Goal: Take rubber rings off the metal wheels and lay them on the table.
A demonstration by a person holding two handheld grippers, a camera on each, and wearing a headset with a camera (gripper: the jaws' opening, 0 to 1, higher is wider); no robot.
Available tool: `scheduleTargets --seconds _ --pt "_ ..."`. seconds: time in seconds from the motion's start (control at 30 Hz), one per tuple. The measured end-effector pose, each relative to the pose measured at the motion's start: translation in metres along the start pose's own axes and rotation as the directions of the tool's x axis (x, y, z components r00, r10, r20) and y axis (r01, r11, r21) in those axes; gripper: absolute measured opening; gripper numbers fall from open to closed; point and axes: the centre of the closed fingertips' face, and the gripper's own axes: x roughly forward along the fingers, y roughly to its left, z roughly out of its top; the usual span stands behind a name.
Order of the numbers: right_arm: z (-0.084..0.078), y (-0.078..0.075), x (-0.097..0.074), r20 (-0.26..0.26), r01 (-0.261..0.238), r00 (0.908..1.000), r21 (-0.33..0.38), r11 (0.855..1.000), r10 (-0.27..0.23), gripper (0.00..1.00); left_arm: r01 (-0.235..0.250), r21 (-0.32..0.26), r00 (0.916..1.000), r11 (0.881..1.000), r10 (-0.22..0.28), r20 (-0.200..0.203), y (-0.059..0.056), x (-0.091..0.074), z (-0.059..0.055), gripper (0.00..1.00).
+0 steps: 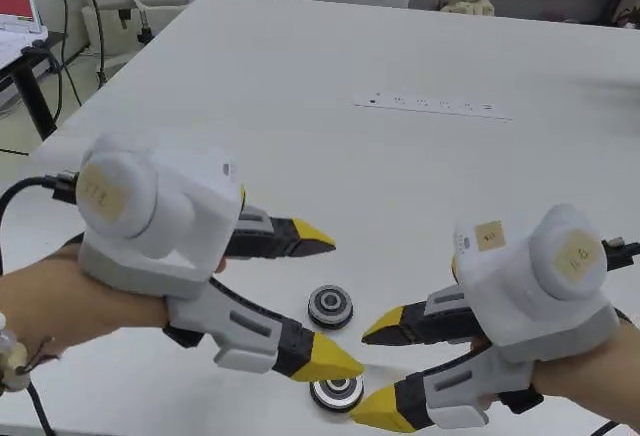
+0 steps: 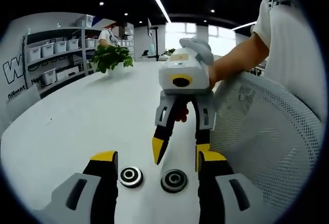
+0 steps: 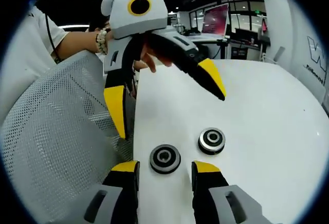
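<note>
The right hand-held gripper is open, its jaws spread either side of the nearer black-ringed metal wheel on the white surface, evidently lined up to grip it. The left hand-held gripper, also open, faces it over the second ringed wheel, probably to brace. Farther back lies a white power strip.
</note>
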Motion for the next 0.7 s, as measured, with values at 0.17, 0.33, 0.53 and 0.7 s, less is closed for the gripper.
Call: scheduleTargets --seconds 0.17,0.33,0.53,0.7 --pt "-0.001 -0.006 0.0 0.03 0.013 0.9994 0.049 0.999 -0.015 0.32 0.019 0.038 0.9998 0.999 -0.019 0.0 -0.006 0.004 -0.006 0.4" --pt "-0.008 -0.002 0.003 0.01 0.001 1.0 0.04 0.999 -0.002 0.28 0.039 0.005 0.9992 0.999 -0.039 -0.003 -0.009 0.011 -0.015 0.34" --pt "-0.012 0.001 0.008 -0.01 -0.014 0.9998 0.032 0.999 0.015 0.22 0.102 -0.013 0.9901 0.995 -0.103 -0.095 -0.018 0.019 -0.041 0.2" --pt "-0.015 0.003 0.011 -0.02 -0.024 0.9995 0.028 0.999 0.025 0.19 0.123 0.019 0.9805 0.992 -0.119 -0.156 -0.025 0.022 -0.054 0.15"
